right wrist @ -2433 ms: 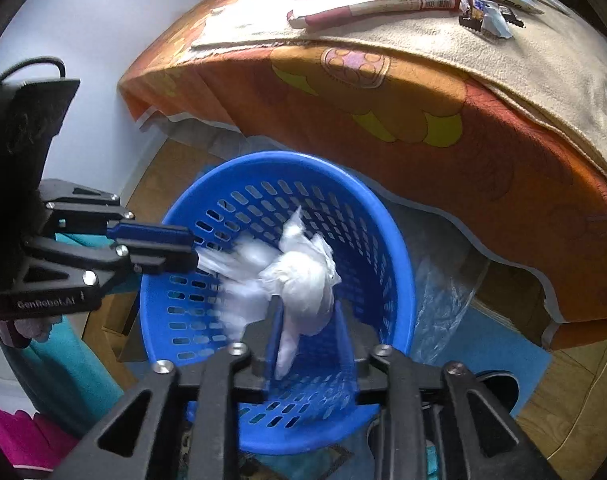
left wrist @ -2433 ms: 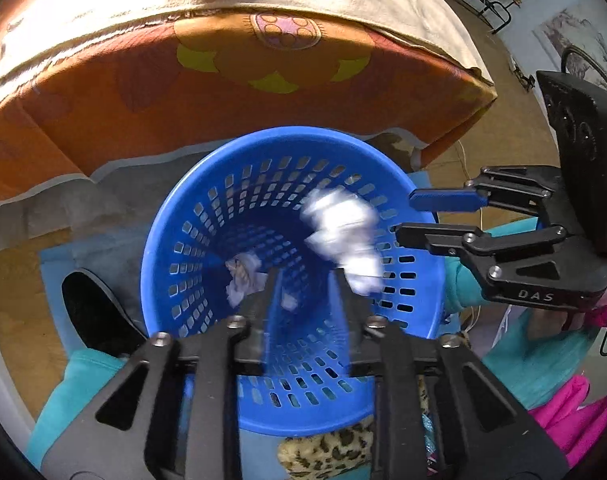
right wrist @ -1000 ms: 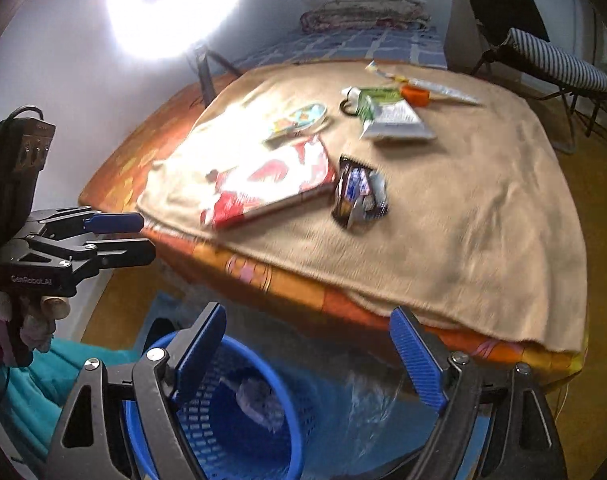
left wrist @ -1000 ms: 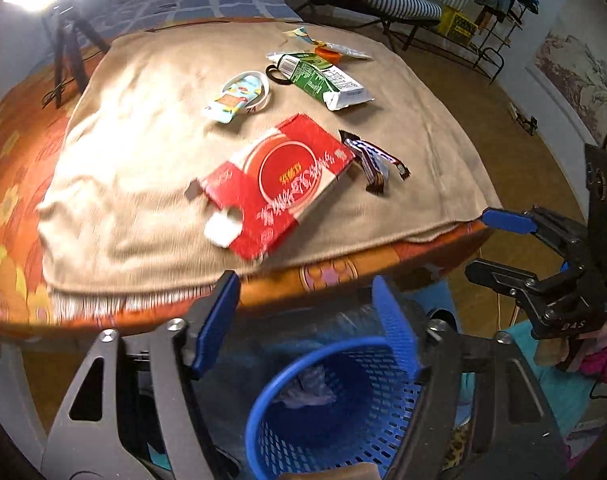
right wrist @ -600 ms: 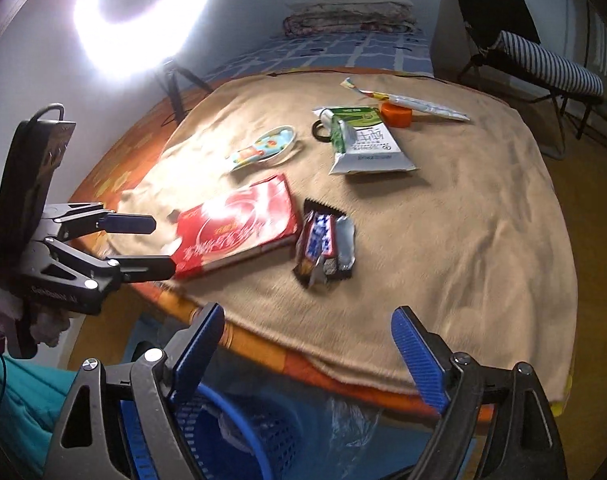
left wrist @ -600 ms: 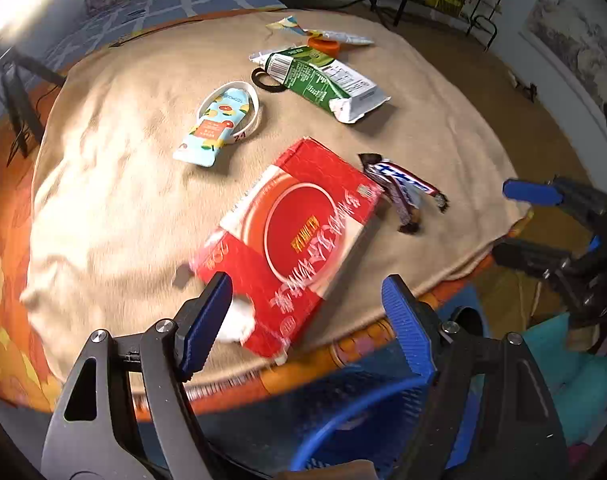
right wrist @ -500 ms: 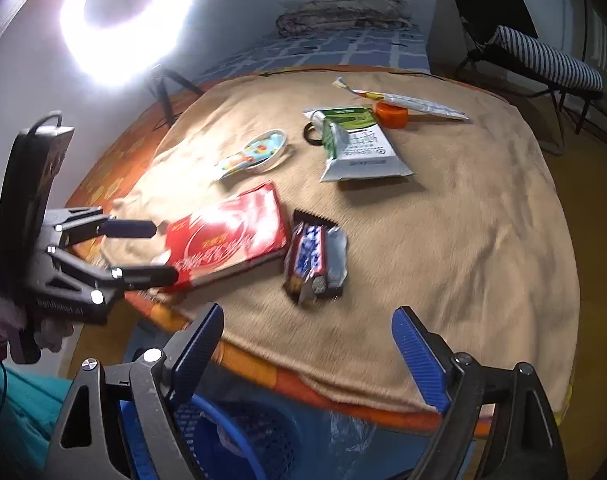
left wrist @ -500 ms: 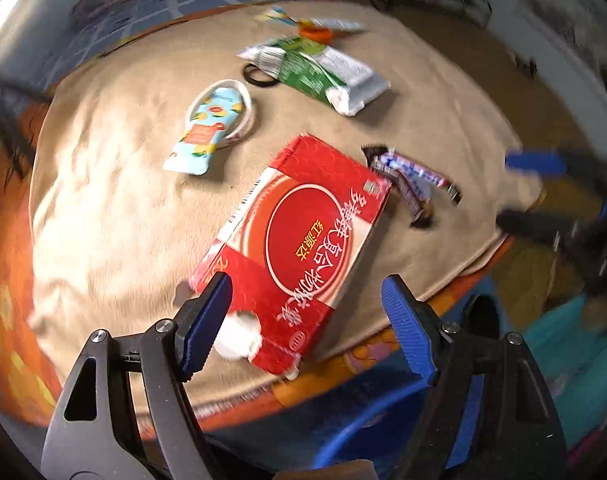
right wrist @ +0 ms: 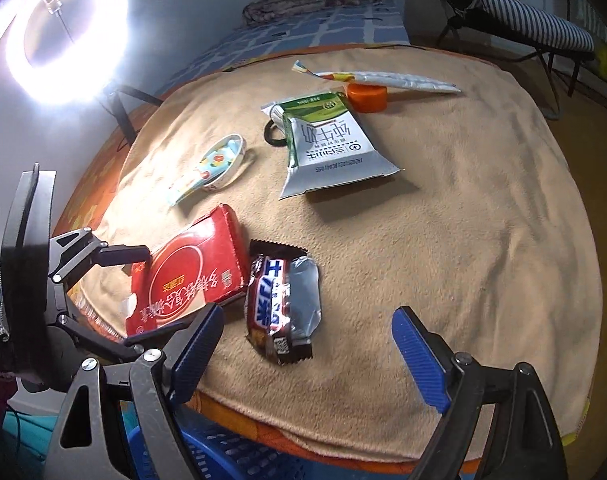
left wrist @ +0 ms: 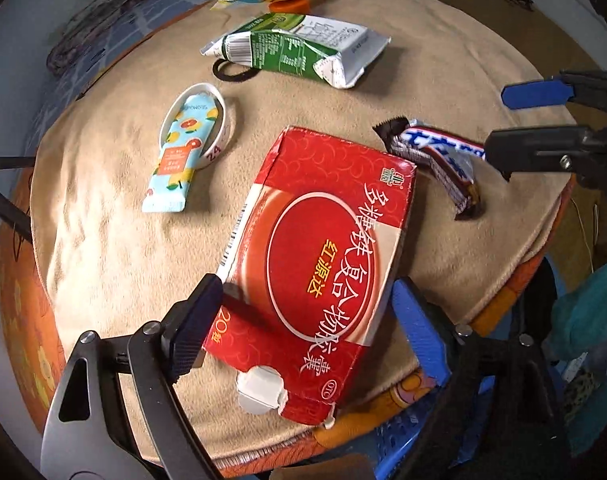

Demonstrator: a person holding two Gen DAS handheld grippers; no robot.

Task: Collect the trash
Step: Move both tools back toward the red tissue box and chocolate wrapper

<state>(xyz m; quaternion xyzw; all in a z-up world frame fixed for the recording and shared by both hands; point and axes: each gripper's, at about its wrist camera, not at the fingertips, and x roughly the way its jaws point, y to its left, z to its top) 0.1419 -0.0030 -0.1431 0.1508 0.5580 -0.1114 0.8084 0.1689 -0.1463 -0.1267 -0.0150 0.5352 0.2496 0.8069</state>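
Note:
A flattened red carton (left wrist: 319, 248) lies on the tan cloth near the table's front edge; it also shows in the right wrist view (right wrist: 187, 276). My left gripper (left wrist: 307, 316) is open, its fingers either side of the carton's near end. A chocolate bar wrapper (right wrist: 283, 304) lies right of the carton, also seen in the left wrist view (left wrist: 435, 156). My right gripper (right wrist: 307, 344) is open just short of the wrapper. The blue basket (right wrist: 223, 460) sits below the table edge.
Farther back lie a green and white milk pouch (left wrist: 295, 52), a light blue sachet in a white ring (left wrist: 183, 148), a black hair tie (left wrist: 233, 72), an orange cap (right wrist: 367, 98) and a long silver wrapper (right wrist: 383, 78). A ring light (right wrist: 63, 28) glows at the left.
Both grippers dropped white crumpled trash into the basket, opened, rose above the table and moved forward. The left now straddles the red carton; the right has closed in on the chocolate wrapper.

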